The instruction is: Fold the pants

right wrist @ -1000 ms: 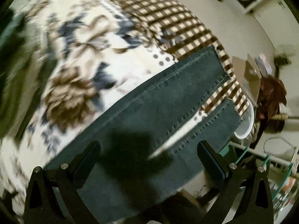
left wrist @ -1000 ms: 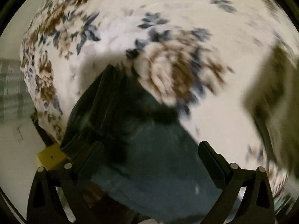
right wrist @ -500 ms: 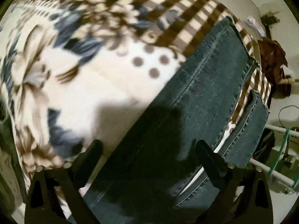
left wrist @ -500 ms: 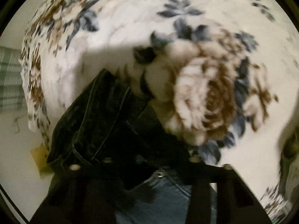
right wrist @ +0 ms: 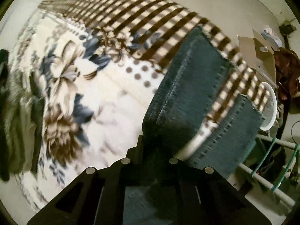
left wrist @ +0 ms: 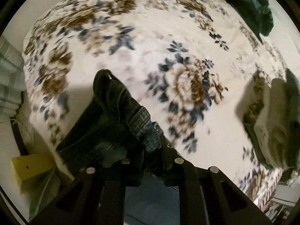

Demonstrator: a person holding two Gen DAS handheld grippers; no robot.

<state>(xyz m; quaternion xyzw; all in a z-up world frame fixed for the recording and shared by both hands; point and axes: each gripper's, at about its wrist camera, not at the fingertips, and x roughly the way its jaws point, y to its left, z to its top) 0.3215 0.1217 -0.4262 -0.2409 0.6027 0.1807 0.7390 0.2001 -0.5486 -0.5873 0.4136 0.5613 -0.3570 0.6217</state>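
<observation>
Dark blue jeans lie on a floral blanket [left wrist: 168,43] over a bed. In the left wrist view my left gripper [left wrist: 150,150] is shut on the jeans' waistband [left wrist: 120,112], which is bunched and lifted off the blanket. In the right wrist view my right gripper [right wrist: 150,153] is shut on a fold of one jeans leg [right wrist: 189,93]. That leg runs away to its hem near the bed's checked edge. The second leg [right wrist: 228,136] lies beside it to the right.
Folded green and beige clothes [left wrist: 271,120] sit on the blanket at the right, also seen at the left of the right wrist view [right wrist: 13,112]. A dark green garment [left wrist: 251,5] lies at the far corner. A cardboard box [right wrist: 258,54], a white bowl [right wrist: 270,108] and a rack [right wrist: 271,146] stand off the bed.
Both grippers have gone from open to shut on the jeans. The left has raised the waistband; the right has gathered and lifted a fold of the leg.
</observation>
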